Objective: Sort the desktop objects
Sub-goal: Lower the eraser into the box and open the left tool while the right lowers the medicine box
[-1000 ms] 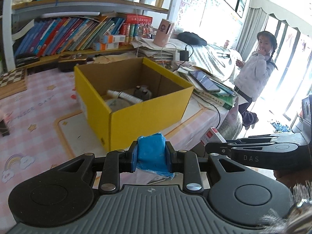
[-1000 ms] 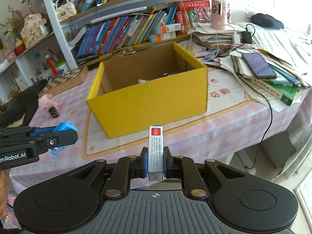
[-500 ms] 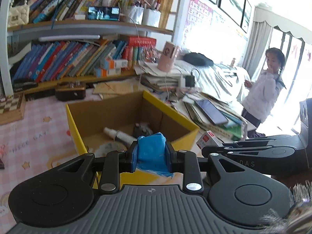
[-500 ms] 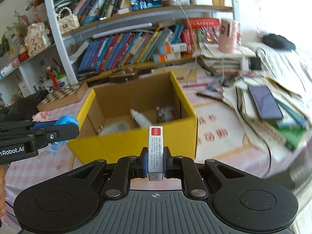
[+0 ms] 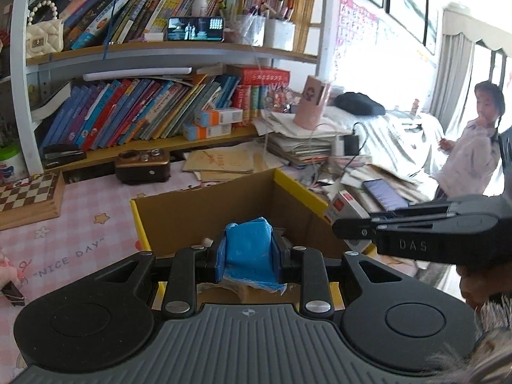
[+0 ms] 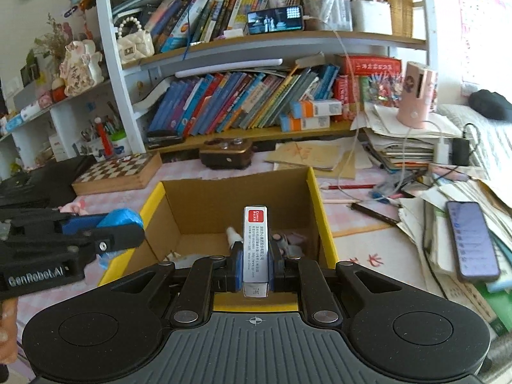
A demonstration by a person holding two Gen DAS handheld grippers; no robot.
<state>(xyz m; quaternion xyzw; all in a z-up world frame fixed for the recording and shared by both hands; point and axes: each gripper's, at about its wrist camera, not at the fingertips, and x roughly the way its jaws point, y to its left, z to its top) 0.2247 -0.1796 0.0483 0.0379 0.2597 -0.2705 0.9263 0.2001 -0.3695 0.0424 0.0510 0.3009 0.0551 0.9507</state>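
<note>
Inside yellow box [image 6: 323,224]: small bottle [image 6: 231,234]; dark clutter [image 6: 288,243]; contents unclear

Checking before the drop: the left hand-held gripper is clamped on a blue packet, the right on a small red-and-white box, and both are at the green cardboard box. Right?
Not quite: the cardboard box is yellow outside, not green, as the right wrist view shows. The rest stands: the left hand-held gripper is clamped on the blue packet, and the right hand-held gripper on the small red-and-white box.
</note>
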